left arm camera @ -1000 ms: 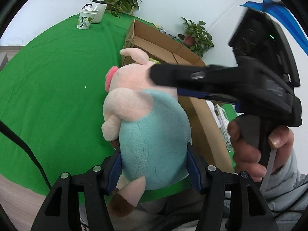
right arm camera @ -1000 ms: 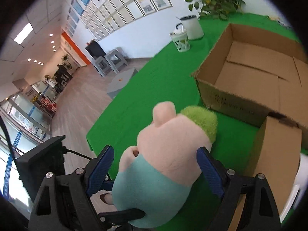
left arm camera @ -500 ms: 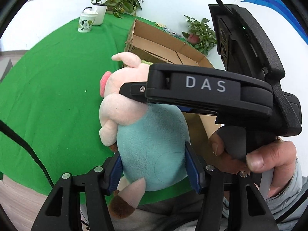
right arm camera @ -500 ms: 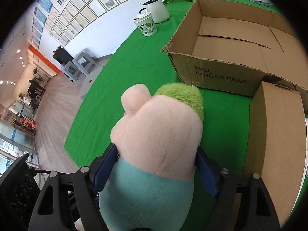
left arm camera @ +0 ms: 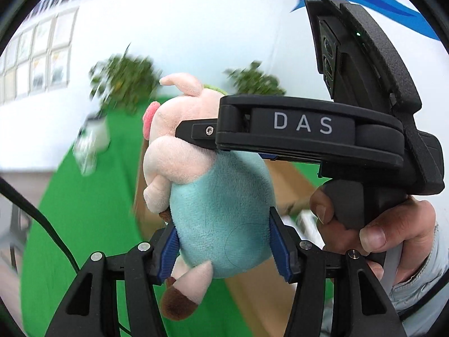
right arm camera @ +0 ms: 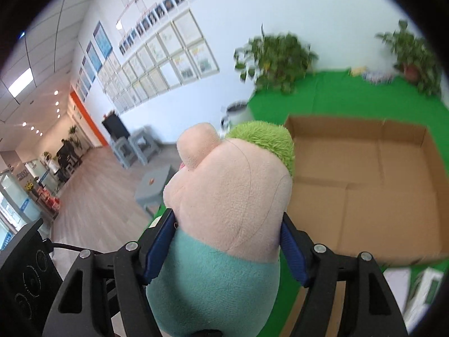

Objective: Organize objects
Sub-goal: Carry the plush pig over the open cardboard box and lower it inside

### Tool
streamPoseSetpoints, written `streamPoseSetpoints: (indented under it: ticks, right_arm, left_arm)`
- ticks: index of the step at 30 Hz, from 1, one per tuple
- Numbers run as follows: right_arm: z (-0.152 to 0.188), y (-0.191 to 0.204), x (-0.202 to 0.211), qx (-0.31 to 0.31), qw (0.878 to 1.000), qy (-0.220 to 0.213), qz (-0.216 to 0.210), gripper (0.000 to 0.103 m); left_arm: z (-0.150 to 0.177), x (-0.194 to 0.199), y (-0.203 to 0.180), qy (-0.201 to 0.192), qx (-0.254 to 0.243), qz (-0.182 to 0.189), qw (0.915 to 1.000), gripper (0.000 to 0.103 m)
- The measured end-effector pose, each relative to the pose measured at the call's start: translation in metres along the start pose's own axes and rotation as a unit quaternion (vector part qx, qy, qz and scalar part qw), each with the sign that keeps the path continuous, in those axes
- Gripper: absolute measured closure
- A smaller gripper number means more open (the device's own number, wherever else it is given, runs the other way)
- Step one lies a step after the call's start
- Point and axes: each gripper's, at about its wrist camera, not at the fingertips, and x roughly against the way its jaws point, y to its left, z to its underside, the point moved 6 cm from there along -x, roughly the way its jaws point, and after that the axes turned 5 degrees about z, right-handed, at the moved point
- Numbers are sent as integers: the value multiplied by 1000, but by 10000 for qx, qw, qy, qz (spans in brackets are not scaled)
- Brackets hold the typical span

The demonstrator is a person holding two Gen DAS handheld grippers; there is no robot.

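Plush pig [left arm camera: 221,210] stands upright between both grippers, head up, feet down.

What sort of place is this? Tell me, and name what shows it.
Probably an office or showroom hall set up for recording. A wall carries rows of framed pictures, a long corridor has ceiling lights, and a table under green cloth holds potted plants and an open cardboard box.

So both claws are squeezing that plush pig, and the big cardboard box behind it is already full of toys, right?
Not quite. Both claws, left claw and right claw, do grip the plush pig, the right one closing further, but the cardboard box is empty, as the right wrist view shows.
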Motion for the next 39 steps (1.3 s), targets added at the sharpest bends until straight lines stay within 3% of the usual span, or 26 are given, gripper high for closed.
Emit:
streamPoseSetpoints:
  ticks: [4,9,14,18,28,29,33,39]
  right_arm:
    - [-47,-12,21,36,9988,-461,155,33]
    - [-83,-18,27,47,9972,-704,263,33]
    - [-90,-23,12,-27,9966,-756,324,33]
    - [-89,-34,-6,-151,9976,-600,314,33]
    - [-66,-72,-54,-480,9986,16,212,33]
    - [-64,-76,-59,-535,9984,69,172,33]
    - [-47,-89,-87,-727,9966,380,29,33]
    - [-19,-106,-128,-1041,9911,822,-94,33]
  left_arm:
    - [-64,-13,-19,-293,-325,148,9989,48]
    - [-125,-23,-35,-437,-492,239,9975,48]
    - [-170,-52,-30,-366,-521,262,9976,48]
    - [-181,-69,-13,-197,-416,282,9985,48]
    - [-125,-149,45,419,-90,325,9986,48]
    - [-104,-135,30,478,-78,307,9984,48]
    - [-75,-156,41,790,77,245,9965,48]
    - [-25,-225,100,1233,417,170,9913,48]
